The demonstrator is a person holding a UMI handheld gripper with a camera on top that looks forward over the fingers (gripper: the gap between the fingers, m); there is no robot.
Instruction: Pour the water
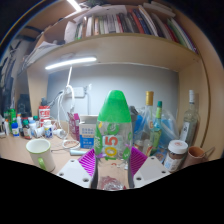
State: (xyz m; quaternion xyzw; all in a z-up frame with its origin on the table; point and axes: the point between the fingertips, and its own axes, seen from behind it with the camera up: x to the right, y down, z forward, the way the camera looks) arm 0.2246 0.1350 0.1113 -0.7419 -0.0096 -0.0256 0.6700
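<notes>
A clear plastic bottle [113, 135] with a green cap and a green and white label with orange figures stands upright between my fingers. My gripper [112, 162] is shut on it: the purple pads [88, 161] press against its lower body on both sides. The bottle is held above a cluttered desk. A pale green cup [39, 153] stands on the desk to the left of the fingers, apart from the bottle.
The desk [15, 150] holds several bottles and jars at the left and right, a glass bottle [188, 125] and a brown-lidded jar [177, 153] at the right. A bookshelf [120, 45] with a strip light [70, 63] hangs above.
</notes>
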